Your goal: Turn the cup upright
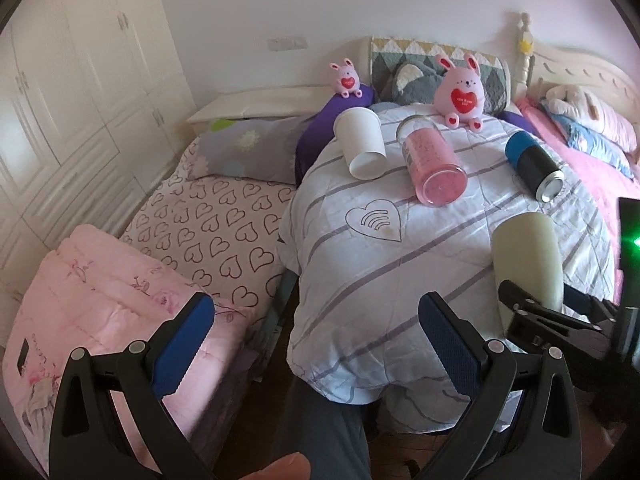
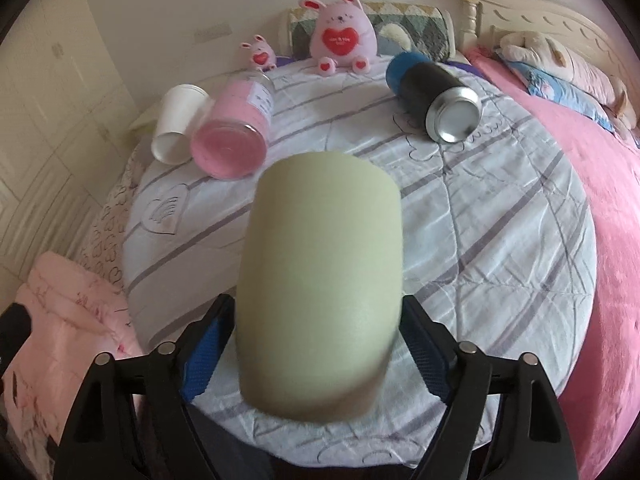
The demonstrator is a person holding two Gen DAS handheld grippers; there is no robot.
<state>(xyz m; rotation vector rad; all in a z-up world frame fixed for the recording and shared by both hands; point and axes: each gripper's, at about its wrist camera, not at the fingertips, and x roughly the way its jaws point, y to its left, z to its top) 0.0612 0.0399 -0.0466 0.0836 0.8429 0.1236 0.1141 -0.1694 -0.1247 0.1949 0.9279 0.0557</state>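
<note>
Bedroom, striped quilt [image 2: 500, 240] on bed | right gripper [image 2: 320, 344] clamping green cup [image 2: 320, 280] at its near end, lifting it clear of quilt, far end tilting up | left gripper [image 1: 316, 344] hanging spread, holding nothing | judging cup: stiff, light, matte, gripping well mid-wall | lying beyond: white cup [image 2: 178, 128], pink jar [image 2: 234, 136], black can [image 2: 436, 96].

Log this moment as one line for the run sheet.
right gripper: shut on green cup, held over the bed | left gripper: open, holds nothing | white cup, pink cup, black cup: on their sides
</note>
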